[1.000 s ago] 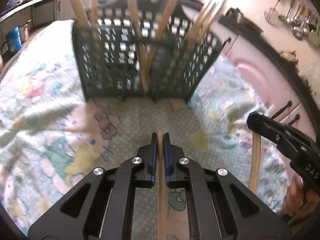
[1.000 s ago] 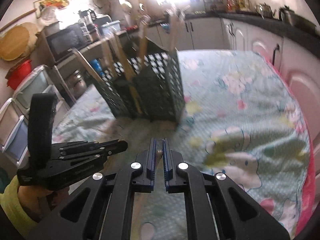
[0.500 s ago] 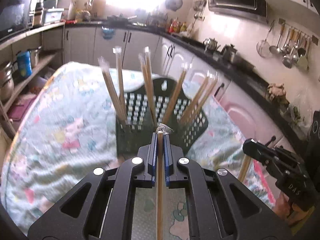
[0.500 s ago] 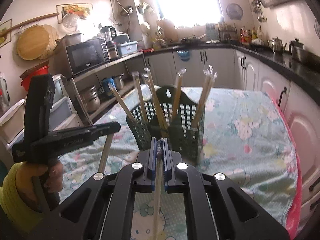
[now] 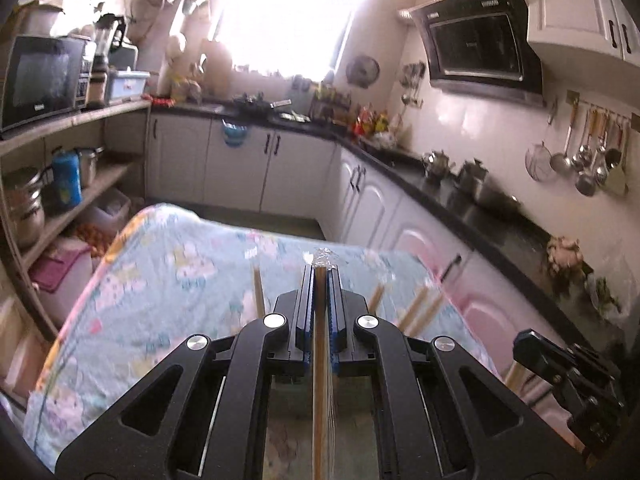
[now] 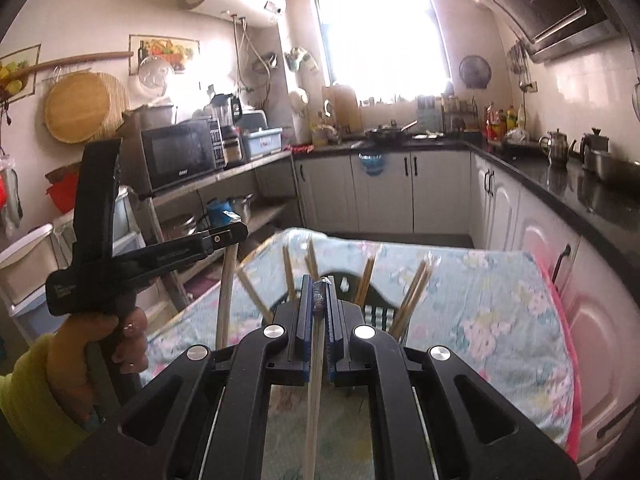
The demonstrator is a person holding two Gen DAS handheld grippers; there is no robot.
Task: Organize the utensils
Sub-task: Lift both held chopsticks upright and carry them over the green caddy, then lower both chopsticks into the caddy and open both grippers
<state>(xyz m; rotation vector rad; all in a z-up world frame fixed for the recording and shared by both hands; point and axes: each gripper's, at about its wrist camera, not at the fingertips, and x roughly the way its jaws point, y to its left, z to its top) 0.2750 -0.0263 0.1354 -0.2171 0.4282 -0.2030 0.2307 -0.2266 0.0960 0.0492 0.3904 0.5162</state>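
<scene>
Chopstick (image 5: 320,380) clamped between left tongs (image 5: 320,276)

Basket (image 6: 374,312) on floral-clothed table (image 6: 500,320)

Pale-blue floral tablecloth (image 6: 500,320); dark green basket (image 6: 376,312).

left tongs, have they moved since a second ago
Yes. The left tongs, shut on a chopstick, have risen and tilted up: the green basket that filled their view is now hidden below them, with only stick tips showing.
</scene>
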